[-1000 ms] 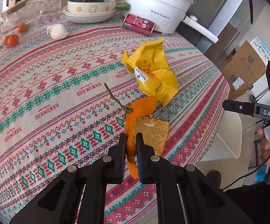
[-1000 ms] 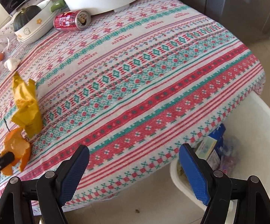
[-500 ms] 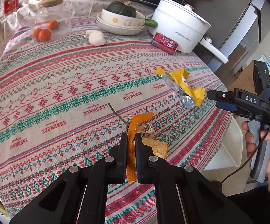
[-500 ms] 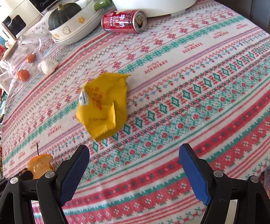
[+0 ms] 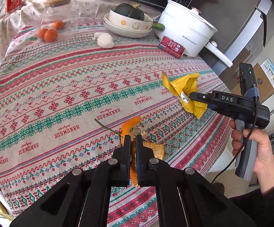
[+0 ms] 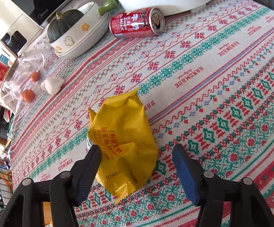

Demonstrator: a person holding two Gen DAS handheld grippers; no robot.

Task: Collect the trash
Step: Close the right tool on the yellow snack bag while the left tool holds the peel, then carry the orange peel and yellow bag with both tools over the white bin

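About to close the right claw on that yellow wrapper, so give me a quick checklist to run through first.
1. Yellow wrapper sits between the right claw fingers: ok.
2. Right claw has just been closing, one finger at the wrapper's edge, the other apart from it: grip not ok yet.
3. Left claw shut on the orange peel: ok.
4. Red can lies well beyond the wrapper: ok.
5. Tablecloth clear of the fingertips: cannot tell.

Bright, even daylight; soft shadows; strong fisheye bending and dark corners; focus seems sharp.
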